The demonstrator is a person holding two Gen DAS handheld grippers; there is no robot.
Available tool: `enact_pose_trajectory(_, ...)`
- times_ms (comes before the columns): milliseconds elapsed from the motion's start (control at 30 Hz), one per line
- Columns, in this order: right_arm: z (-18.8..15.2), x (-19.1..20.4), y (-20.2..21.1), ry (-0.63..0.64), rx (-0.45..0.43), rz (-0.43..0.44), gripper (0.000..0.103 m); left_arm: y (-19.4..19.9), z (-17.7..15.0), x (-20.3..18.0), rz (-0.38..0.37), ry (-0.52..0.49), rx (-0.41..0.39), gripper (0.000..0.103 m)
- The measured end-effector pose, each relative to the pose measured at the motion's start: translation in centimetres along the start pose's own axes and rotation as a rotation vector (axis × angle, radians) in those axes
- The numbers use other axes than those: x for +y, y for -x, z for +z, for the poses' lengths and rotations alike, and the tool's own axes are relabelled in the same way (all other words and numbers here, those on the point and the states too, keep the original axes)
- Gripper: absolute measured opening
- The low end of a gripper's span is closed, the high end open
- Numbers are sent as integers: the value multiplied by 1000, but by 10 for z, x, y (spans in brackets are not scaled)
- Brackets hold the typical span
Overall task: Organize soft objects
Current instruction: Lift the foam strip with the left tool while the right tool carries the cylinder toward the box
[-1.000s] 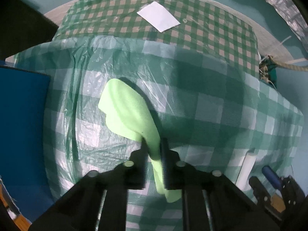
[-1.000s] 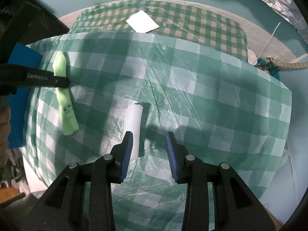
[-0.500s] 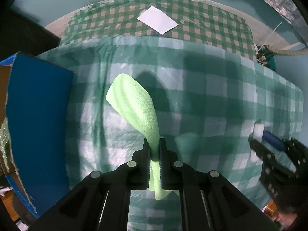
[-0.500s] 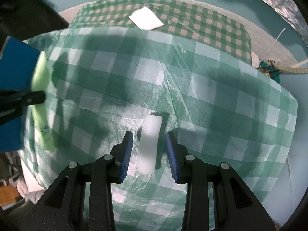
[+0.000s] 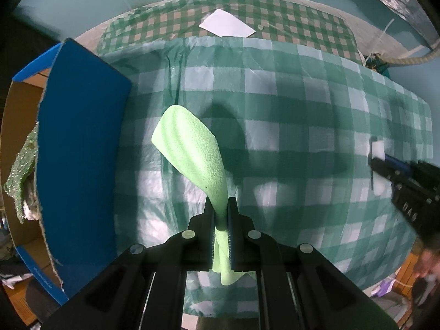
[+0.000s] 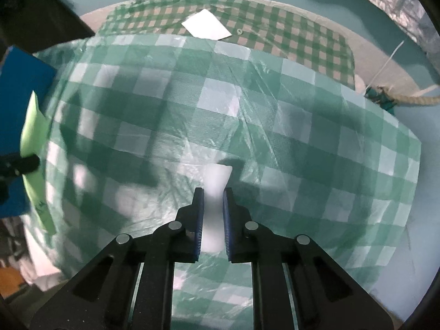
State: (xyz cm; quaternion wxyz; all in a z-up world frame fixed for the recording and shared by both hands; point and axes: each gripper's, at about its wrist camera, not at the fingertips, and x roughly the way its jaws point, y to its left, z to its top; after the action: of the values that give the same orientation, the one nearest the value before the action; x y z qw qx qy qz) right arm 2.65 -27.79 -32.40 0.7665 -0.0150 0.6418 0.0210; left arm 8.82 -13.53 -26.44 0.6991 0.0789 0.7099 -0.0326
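Beside worktop, blue-flapped cardboard box holds sparkly green fabric; left tool clenched on light-green foam strip, right tool just closed onto white foam piece.

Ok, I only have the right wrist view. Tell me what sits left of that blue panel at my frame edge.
Observer: The blue panel is the flap of an open cardboard box; its brown inside shows only in the left wrist view.
Operator: Say what's in it.
Observer: A sparkly green piece hangs over its inner wall.
Operator: Now check the left gripper's hold.
Observer: The left gripper is shut on the green foam strip, pinching it near its lower end, with a short tail hanging below the pads.
Operator: Confirm mine.
Observer: From the left side, the right gripper is clamped on the white foam piece, whose upper end sticks out past the fingertips.
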Motion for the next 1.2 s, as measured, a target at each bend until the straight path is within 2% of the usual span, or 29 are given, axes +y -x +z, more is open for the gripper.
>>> enact_pose_trajectory(600, -9, 44, 70, 115, -50, 61, 11, 48, -46, 24, 14, -116, -96, 8)
enact_pose_trajectory(900, -9, 71, 99, 145, -74, 91, 11, 83, -61, 44, -39, -104, -152, 8)
enact_pose_trajectory(1200, -8, 109, 123, 208, -103, 100, 11, 104, -76, 70, -28, -96, -185, 8)
